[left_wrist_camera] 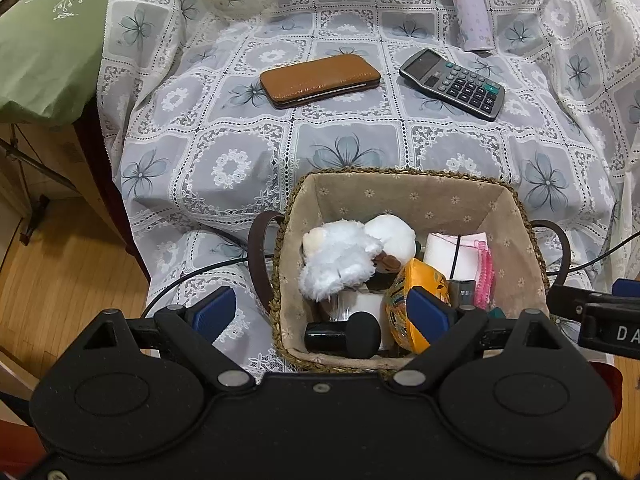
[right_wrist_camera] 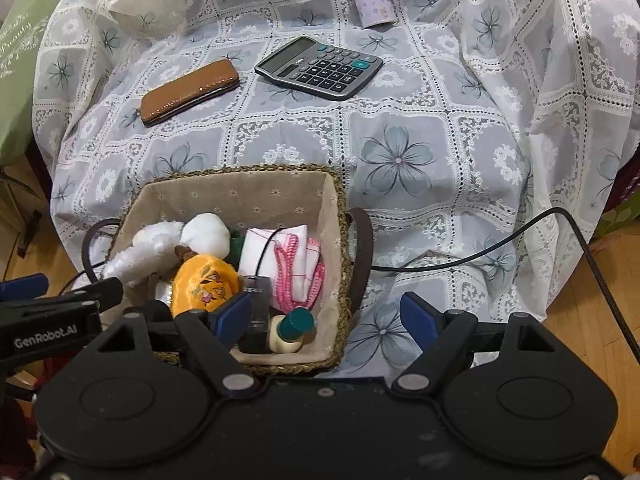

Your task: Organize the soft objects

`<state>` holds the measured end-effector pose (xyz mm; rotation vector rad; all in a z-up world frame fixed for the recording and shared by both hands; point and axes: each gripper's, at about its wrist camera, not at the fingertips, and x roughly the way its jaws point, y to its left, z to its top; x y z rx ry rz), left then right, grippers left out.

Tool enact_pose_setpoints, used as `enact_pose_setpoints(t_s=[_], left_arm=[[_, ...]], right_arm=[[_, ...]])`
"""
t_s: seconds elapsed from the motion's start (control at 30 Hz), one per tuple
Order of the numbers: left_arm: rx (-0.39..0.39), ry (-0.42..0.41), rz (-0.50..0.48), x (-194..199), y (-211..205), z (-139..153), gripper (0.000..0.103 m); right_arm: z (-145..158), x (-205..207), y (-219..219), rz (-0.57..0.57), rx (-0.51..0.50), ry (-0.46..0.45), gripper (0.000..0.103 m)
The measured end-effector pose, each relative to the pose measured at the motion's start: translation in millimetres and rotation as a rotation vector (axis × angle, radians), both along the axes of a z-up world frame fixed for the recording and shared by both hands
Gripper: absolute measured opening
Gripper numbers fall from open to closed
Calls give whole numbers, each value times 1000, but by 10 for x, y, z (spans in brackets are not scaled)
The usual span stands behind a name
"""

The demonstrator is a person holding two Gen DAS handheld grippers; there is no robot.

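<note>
Two grippers hang over our woven basket (left_wrist_camera: pixel 516 204), both with jaws spread wide and holding nothing. Our left gripper (left_wrist_camera: pixel 320 314) straddles the basket's left rim; our right gripper (right_wrist_camera: pixel 326 316) straddles its right rim. Inside lie the soft things: a white plush toy (left_wrist_camera: pixel 340 258), an orange embroidered pouch (right_wrist_camera: pixel 204 280) and a folded white cloth with pink trim (right_wrist_camera: pixel 280 256). Well apart on the lace cloth (right_wrist_camera: pixel 400 128) rest a brown case (left_wrist_camera: pixel 320 78), a calculator (left_wrist_camera: pixel 454 82) and a lilac bottle (left_wrist_camera: pixel 470 10).

Wooden floor (left_wrist_camera: pixel 60 280) — lace-covered furniture (left_wrist_camera: pixel 352 148)
</note>
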<state>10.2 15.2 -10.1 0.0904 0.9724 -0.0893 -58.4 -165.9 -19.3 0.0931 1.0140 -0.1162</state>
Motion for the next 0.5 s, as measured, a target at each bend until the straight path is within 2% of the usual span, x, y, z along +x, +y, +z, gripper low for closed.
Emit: enact_pose_setpoints(t_s=[0.5], left_arm=[[5,-4,10,-14,6,23,90]], right_arm=[[39,-60,23,-15,-81,-28,85]])
